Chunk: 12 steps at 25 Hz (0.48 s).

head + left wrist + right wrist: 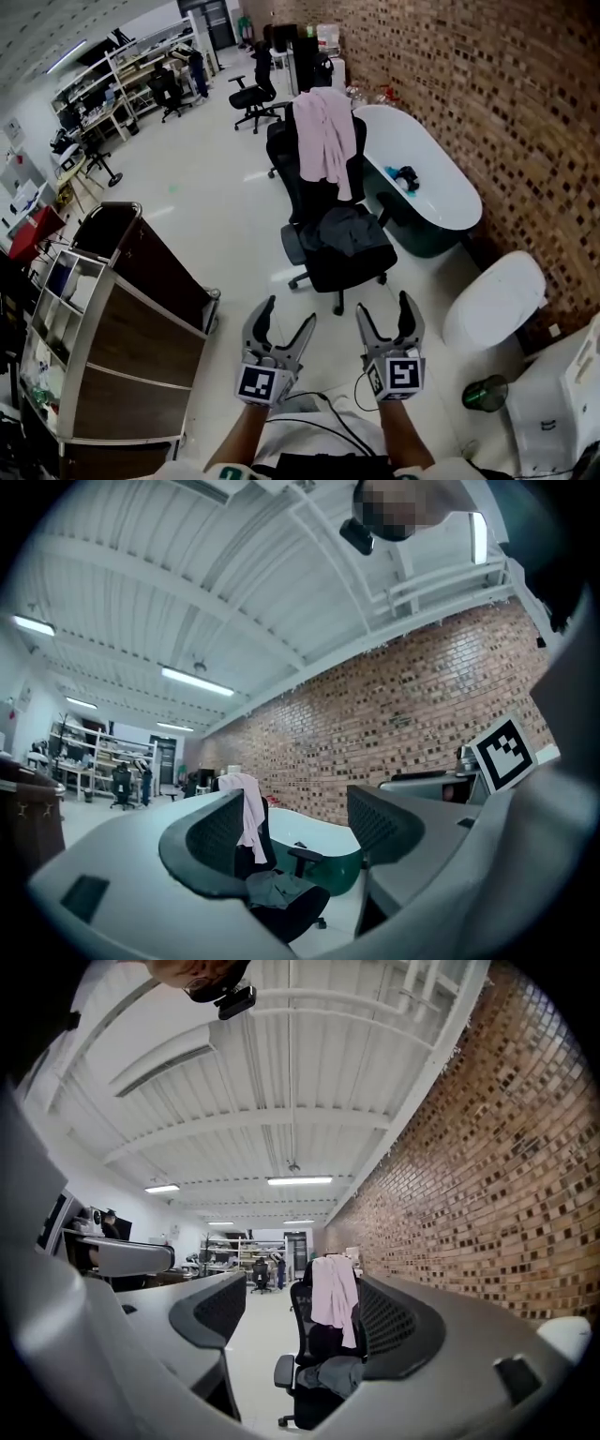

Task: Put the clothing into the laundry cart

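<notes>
Closest in, the left tongs (289,314) and right tongs (382,307) are held out side by side in front of the person. Both point forward over the bare floor. Each pair stands apart with nothing between its pads. Both gripper views frame the chair (352,267) in the gap, but it is well off. I judge this a ready carry: the tongs are parted so that either can take cloth on arrival, and they are aimed at the clothing to line up the approach.

To the left, nearer than the chair, stands a dark brown bin on a metal frame, which looks to be the cart (164,277). It sits just behind a shelf unit (122,375). Its mouth faces up and nothing can be seen inside it.

Ahead on the chair's seat lies a grey garment (349,230). It is crumpled in a heap, somewhat wider across the seat than deep, and I can make out no clear long axis. It probably just lies where it was dropped.

Over the top of the backrest hangs a pink garment (323,141). Its long axis runs up and down the backrest, with the loose end pointing down toward the seat. The fold over the top edge is what keeps it there, so it should lift off upward.

Just beyond the chair is a white oval surface (431,187) against the brick wall.
</notes>
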Each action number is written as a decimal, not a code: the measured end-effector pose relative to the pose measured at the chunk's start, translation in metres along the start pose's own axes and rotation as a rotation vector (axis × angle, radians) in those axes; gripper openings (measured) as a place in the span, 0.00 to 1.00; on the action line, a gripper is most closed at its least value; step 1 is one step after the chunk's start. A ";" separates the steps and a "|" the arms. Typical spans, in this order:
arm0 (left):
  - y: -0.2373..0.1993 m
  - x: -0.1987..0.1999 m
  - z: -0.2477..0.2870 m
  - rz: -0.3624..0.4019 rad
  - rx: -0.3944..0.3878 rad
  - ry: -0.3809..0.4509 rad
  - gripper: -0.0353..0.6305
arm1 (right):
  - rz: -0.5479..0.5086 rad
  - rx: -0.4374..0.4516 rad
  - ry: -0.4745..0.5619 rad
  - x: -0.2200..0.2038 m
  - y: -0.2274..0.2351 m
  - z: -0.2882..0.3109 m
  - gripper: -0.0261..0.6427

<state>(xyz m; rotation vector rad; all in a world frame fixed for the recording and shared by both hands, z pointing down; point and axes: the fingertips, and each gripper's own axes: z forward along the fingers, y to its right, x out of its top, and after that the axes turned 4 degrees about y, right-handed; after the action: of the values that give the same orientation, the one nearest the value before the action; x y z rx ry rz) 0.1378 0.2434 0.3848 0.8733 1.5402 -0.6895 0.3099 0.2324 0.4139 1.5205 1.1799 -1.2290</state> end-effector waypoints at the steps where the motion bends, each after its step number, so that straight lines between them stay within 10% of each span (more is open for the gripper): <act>1: -0.001 0.000 0.003 0.002 0.009 -0.002 0.55 | 0.002 0.016 -0.004 -0.002 -0.001 0.004 0.63; 12: -0.043 -0.032 0.075 -0.037 0.012 -0.007 0.55 | -0.047 0.031 -0.026 -0.021 0.022 0.079 0.62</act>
<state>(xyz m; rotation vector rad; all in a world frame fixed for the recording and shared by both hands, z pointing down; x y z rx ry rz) 0.1444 0.1530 0.4037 0.8522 1.5510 -0.7290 0.3137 0.1486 0.4216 1.5028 1.1910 -1.2994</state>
